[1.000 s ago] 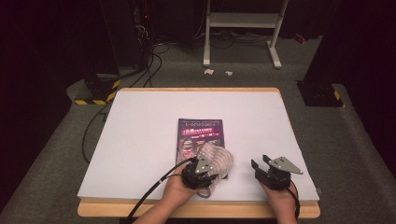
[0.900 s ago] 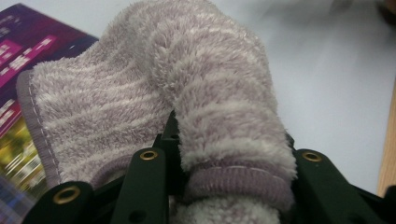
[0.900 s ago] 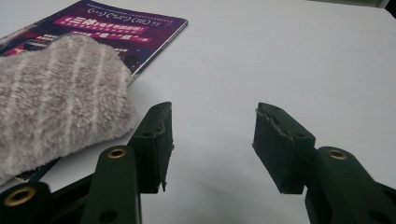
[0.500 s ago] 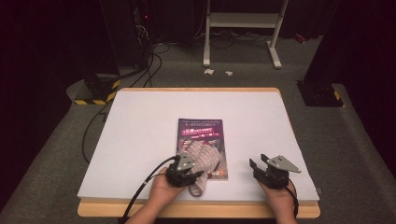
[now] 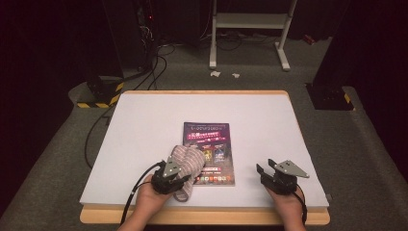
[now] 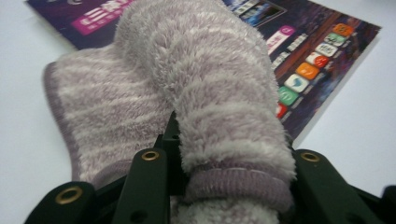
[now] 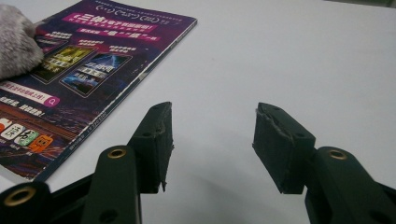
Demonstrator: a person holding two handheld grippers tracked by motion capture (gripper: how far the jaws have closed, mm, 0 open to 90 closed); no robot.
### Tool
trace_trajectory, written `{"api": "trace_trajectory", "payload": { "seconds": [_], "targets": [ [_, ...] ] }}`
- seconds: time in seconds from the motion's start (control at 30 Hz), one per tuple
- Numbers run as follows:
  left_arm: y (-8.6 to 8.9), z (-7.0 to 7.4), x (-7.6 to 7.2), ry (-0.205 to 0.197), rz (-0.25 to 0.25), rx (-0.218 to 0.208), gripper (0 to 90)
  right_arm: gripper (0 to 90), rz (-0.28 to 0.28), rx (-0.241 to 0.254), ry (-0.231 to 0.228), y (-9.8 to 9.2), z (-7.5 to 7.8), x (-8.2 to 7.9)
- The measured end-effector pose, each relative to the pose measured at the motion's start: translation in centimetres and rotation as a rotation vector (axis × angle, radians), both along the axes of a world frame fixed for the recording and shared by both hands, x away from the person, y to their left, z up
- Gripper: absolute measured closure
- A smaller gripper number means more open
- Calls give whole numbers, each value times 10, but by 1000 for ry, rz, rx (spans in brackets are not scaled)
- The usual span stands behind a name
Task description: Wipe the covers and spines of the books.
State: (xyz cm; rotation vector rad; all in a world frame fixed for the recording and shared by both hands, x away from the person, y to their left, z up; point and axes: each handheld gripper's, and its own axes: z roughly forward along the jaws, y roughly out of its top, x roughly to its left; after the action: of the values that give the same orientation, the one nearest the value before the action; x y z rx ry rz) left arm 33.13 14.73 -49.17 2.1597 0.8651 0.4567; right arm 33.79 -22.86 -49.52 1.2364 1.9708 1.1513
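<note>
A fuzzy lilac-and-white striped sock [image 5: 186, 160] lies bunched over the lower left corner of a purple magazine [image 5: 208, 137] on the white table [image 5: 144, 120]. My left gripper [image 5: 182, 171] is shut on the sock. In the left gripper view the sock [image 6: 210, 93] bulges between both black jaws of the left gripper [image 6: 229, 161], with another flat part of it to the left. My right gripper [image 5: 265, 169] rests near the front edge to the right of the magazine, open and with nothing between its jaws. In the right gripper view the right gripper [image 7: 212, 135] points over bare table, the magazine [image 7: 102, 56] and the sock [image 7: 16, 42] at its left.
The table's wooden front edge [image 5: 202, 216] runs just under both hands. Black cables [image 5: 144, 62] and a white metal stand [image 5: 250, 29] lie on the carpet beyond the far edge. A yellow-black striped base [image 5: 98, 94] sits at the back left.
My left gripper has slid left along the front of the table, dragging the sock from the magazine's lower middle to its lower left corner. The right gripper has stayed put.
</note>
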Motion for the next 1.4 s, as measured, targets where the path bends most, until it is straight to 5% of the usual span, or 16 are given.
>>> {"api": "trace_trajectory", "payload": {
  "seconds": [0.27,0.5,0.8,1.0,1.27,1.4],
  "targets": [
    [-51,-2,9,20,-93,-28,634,474,1,10,3,-2,-1,1],
    [-98,1,10,17,-180,-8,633,474,-6,15,1,-4,-1,1],
    [-130,1,6,3,-230,14,630,476,-27,25,0,-8,-1,2],
    [-103,0,10,10,-193,-9,630,475,-28,26,-6,-9,0,2],
    [-18,3,22,14,6,-4,632,475,-28,27,-7,-9,1,1],
    [5,4,31,8,73,10,631,475,-25,25,-7,-8,1,1]
  ]
}}
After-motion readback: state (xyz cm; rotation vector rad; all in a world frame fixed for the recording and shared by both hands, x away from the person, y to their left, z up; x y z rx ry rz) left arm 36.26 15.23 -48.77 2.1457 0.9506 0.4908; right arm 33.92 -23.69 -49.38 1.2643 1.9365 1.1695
